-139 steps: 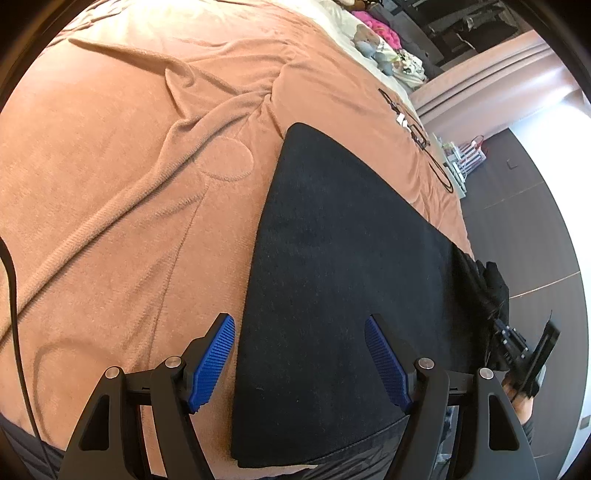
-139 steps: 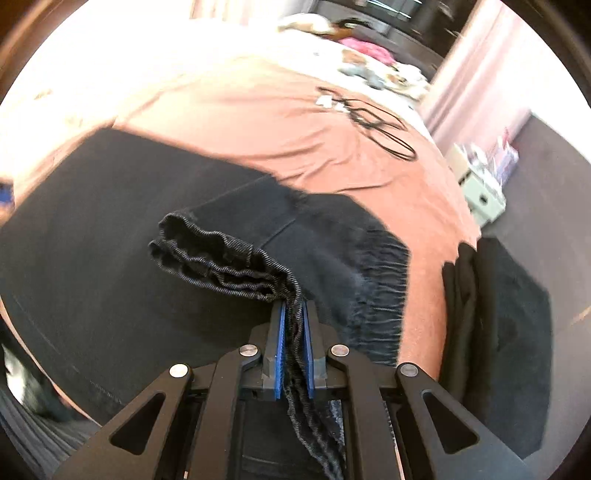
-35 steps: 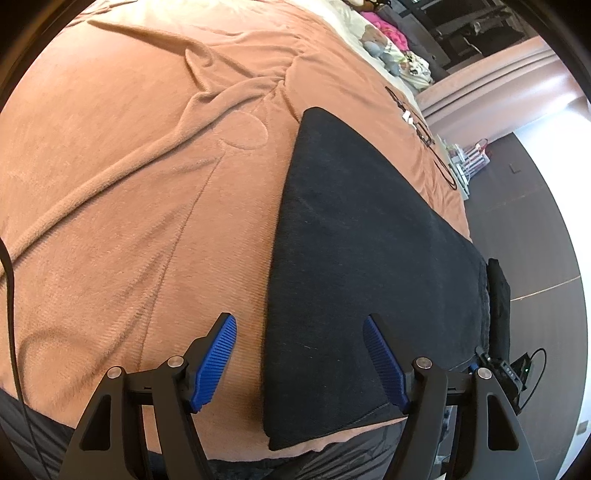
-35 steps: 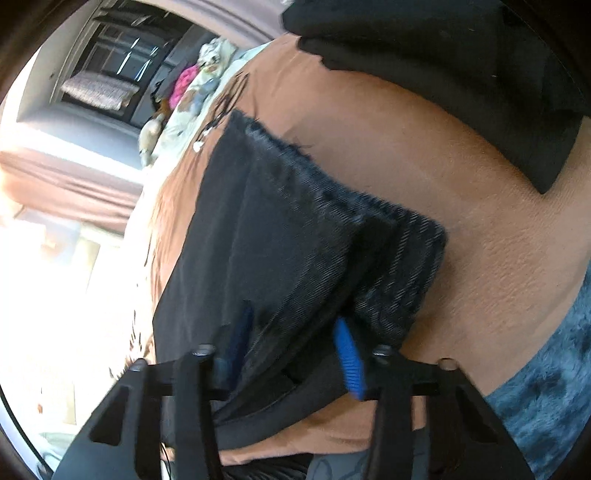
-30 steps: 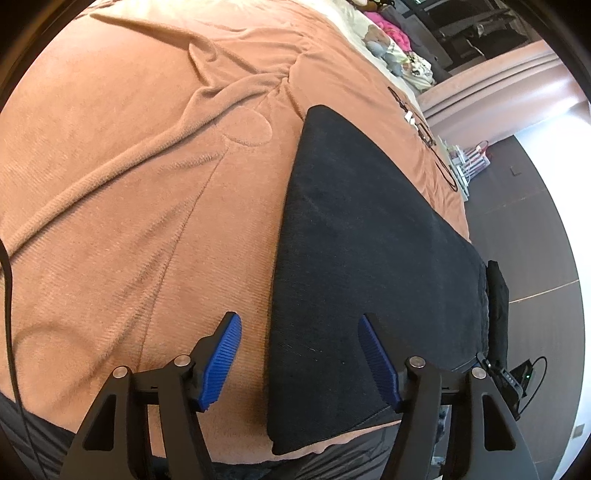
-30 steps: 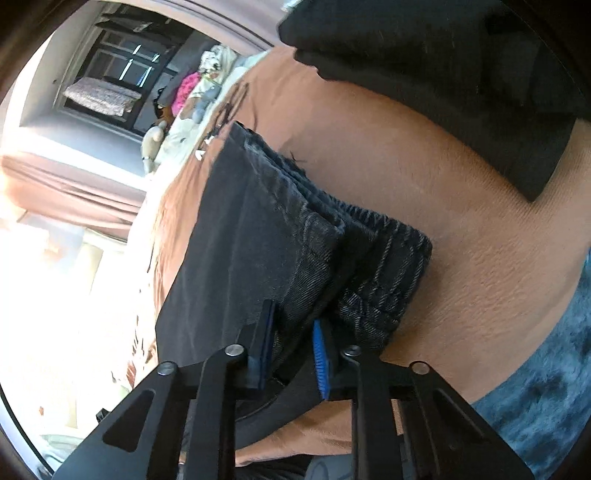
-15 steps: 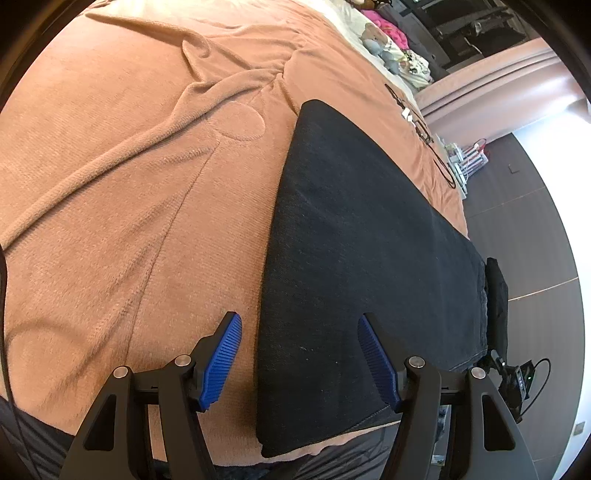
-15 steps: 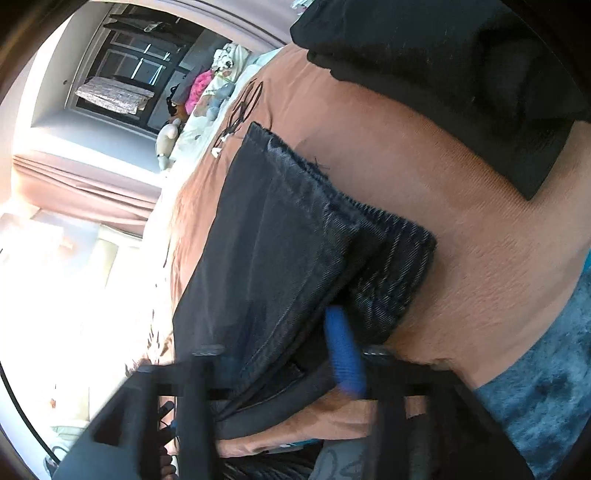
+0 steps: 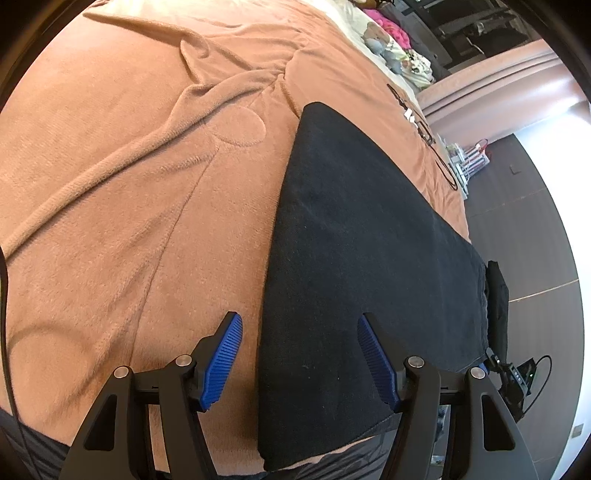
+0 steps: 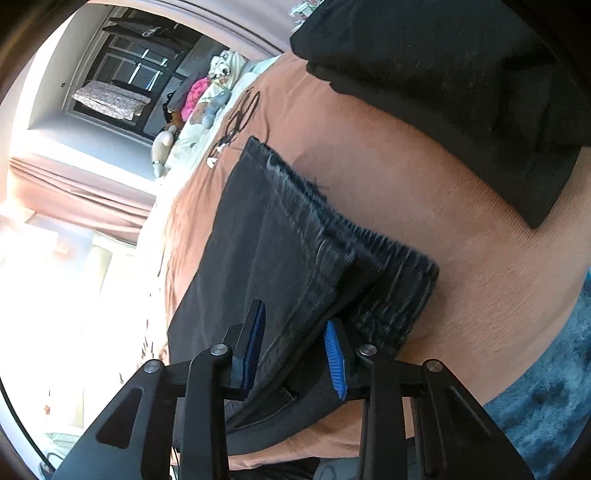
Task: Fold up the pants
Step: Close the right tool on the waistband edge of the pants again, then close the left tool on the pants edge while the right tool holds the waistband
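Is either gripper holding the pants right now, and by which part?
Left gripper holds nothing. Right gripper is closing around the pants at the waistband corner, not yet gripping.

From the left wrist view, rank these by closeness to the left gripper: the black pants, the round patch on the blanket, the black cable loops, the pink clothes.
From the left gripper:
1. Black pants, lying under the gripper, mostly right of centre.
2. Round patch, middle of the blanket, left of the pants' far corner.
3. Black cable loops, near the blanket's right edge.
4. Pink clothes, top, beyond the blanket.

Rumpled brown blanket (image 9: pixel 129 177); black cable (image 10: pixel 240 114); soft toys (image 10: pixel 218 103).
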A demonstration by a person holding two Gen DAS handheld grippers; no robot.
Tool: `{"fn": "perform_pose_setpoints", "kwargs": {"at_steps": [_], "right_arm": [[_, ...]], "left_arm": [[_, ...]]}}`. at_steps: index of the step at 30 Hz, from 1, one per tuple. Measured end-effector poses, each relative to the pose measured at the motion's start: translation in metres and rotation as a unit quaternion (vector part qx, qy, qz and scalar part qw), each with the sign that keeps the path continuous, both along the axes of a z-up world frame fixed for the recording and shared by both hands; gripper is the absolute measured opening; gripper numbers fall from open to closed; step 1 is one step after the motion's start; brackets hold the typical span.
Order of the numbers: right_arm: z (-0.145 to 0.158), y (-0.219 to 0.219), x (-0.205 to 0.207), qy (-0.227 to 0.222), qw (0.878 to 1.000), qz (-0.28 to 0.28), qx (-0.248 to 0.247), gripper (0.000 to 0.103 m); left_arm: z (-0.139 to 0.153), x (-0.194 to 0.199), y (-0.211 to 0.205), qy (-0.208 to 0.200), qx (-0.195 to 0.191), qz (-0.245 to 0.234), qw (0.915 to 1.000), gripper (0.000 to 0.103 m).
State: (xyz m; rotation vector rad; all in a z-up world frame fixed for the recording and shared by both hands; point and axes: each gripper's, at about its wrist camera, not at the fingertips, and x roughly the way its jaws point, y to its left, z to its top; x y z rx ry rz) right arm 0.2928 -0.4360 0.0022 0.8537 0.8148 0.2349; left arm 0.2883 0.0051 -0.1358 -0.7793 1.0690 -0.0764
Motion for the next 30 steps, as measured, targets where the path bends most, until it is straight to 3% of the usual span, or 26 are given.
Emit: {"fn": "perform_pose_setpoints", "kwargs": {"at_steps": [7,10,11,12,14,28,30], "right_arm": [[-0.011,0.001,0.012,0.018,1.0,0.003,0.019,0.029],[-0.005,0.007,0.015,0.009,1.0,0.007,0.0,0.029],[-0.002,0.007,0.014,0.006,1.0,0.006,-0.004,0.013],[0.001,0.007,0.013,0.002,1.0,0.004,-0.01,0.004],[0.008,0.003,0.007,-0.009,1.0,-0.003,-0.011,0.002],[0.001,0.011,-0.012,0.004,0.999,-0.037,-0.032,0.001],[-0.003,0.011,-0.009,0.015,0.999,-0.032,-0.037,0.001]], "left_arm": [[-0.001,0.001,0.0,0.0,-0.001,-0.001,1.0,0.067],[-0.001,0.002,0.0,0.001,-0.002,-0.003,1.0,0.067],[-0.001,0.003,0.001,0.001,-0.004,-0.002,1.0,0.067],[0.0,0.004,0.002,0.002,-0.006,-0.001,1.0,0.067],[0.002,0.006,0.006,0.0,-0.008,0.003,1.0,0.066],[-0.012,0.034,0.017,0.006,-0.061,0.003,0.9981,0.053],[-0.014,0.042,0.014,0.006,-0.068,-0.002,0.9977,0.046]]}}
